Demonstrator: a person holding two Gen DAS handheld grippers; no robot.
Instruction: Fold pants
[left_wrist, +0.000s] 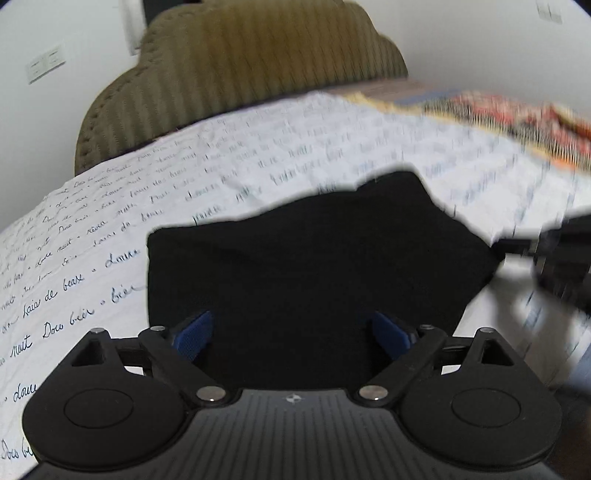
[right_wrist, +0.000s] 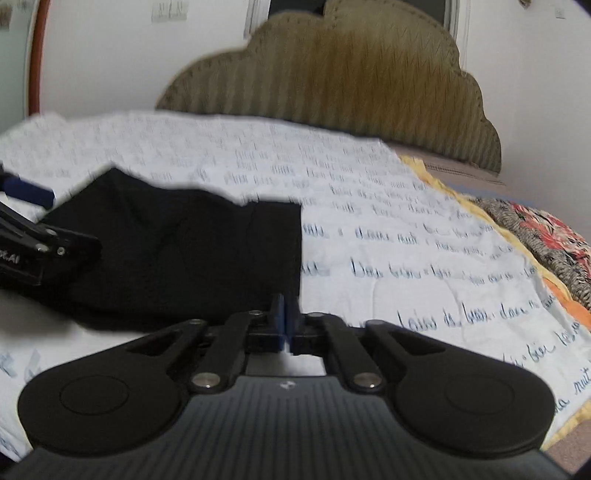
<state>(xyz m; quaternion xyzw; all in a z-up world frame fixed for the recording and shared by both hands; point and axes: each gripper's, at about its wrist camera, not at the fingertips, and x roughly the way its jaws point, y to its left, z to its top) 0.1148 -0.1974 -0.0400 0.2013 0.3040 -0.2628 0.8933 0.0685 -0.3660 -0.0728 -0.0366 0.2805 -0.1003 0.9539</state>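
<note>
Left gripper (left_wrist: 291, 332): released — its blue pads (left_wrist: 194, 334) stand wide apart low in the left wrist view, over the near edge of the black pants (left_wrist: 314, 266), nothing pinched between them.
Right gripper (right_wrist: 284, 321): clenched — pads pressed flat together at lower centre of the right wrist view; I see no cloth between them, though the hem lies just beyond.
Pants: folded into a compact dark block on the bed, on the white script-printed bedsheet (left_wrist: 92, 240); in the right wrist view it fills the left-centre of the frame, its right edge straight, its far edge lumpy.
Surroundings: olive scalloped headboard (left_wrist: 240, 74) at the top of both views, a floral blanket (right_wrist: 546, 236) at the right edge.
Stage, as I judge it: the fold looks nearly done, perhaps one more fold or a smoothing left.
Risk, snag: the open left pads sit close above the top layer — dropping lower could catch it and drag the fold apart.
Risk, uneven edge: the raised far corner suggests layers not aligned; folding over it would likely leave a bulge.
Risk, sheet: a low pinch might grab bedsheet with the fabric and pull it up.
Risk, collision: the grippers work near each other at the pants' side.
</note>
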